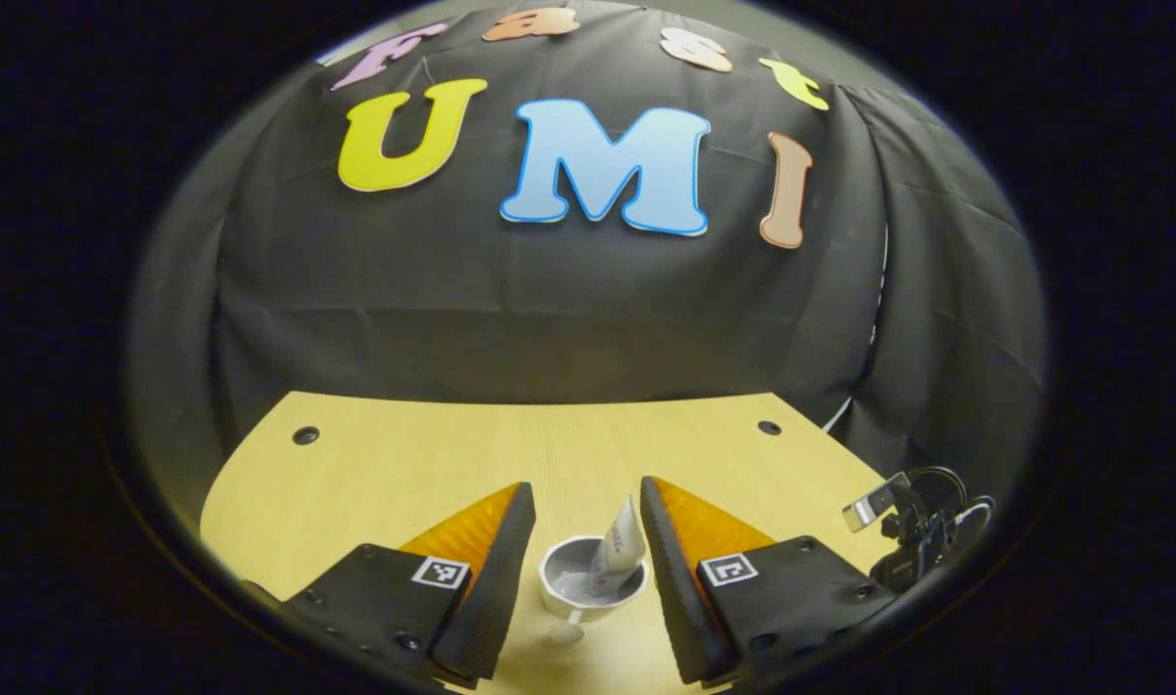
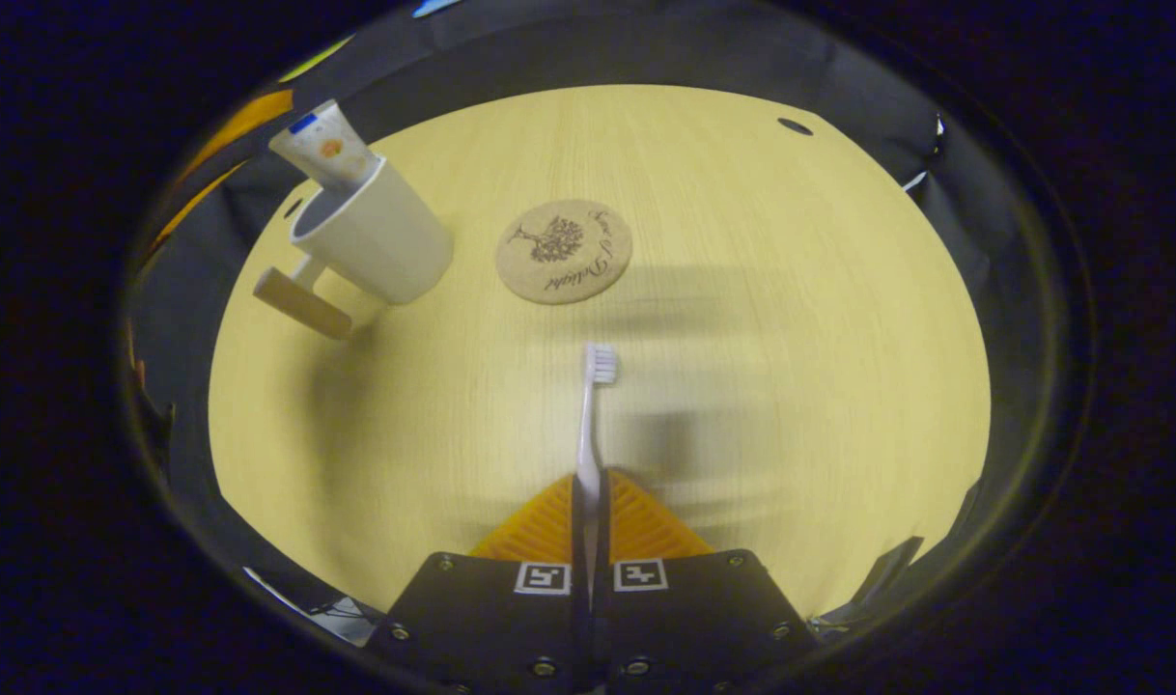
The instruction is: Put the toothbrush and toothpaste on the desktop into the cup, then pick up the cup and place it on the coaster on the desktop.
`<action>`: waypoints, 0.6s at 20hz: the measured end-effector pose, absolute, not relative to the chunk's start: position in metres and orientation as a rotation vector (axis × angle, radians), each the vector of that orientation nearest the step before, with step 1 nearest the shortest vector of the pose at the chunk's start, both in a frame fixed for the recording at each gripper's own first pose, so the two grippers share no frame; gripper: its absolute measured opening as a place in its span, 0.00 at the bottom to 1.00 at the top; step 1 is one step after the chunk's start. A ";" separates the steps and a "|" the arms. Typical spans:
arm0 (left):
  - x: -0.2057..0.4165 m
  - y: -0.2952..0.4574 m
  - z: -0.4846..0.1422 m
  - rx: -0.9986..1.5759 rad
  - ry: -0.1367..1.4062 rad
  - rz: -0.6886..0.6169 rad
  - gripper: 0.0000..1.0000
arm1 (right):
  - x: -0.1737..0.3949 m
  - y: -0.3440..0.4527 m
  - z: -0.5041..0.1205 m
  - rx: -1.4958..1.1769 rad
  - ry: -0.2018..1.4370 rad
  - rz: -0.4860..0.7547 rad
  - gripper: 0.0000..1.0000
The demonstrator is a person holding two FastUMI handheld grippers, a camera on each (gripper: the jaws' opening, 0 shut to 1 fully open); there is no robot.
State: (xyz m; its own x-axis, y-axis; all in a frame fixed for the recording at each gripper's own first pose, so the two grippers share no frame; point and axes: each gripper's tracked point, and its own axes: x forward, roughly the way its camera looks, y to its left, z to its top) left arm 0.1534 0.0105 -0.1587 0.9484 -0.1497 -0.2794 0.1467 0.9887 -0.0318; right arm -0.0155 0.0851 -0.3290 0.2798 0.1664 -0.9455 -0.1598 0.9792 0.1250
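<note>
My right hand-held gripper (image 2: pixel 588 502) pinches the toothbrush (image 2: pixel 591 425), its handle end hidden between the fingers, coaster (image 2: pixel 564 251) script ahead unreadable; my left hand-held gripper (image 1: pixel 588 560) gapes, straddling the cup (image 1: pixel 588 579) with toothpaste (image 1: pixel 619 550).

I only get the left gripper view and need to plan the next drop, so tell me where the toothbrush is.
Observer: The toothbrush is clamped in the right claw, bristle head pointing forward.
Operator: Now report where the cup has to go.
Observer: The coaster lies bare on the desktop, beside the cup and apart from it.
</note>
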 end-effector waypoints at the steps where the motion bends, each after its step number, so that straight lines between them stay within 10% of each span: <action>1: 0.148 0.015 -0.150 -0.022 0.272 -0.142 0.72 | -0.003 0.089 -0.317 0.017 1.231 0.224 0.02; 12: 0.084 0.105 -0.120 -0.050 0.251 0.004 0.72 | 0.109 0.197 -0.140 0.193 0.778 0.443 0.02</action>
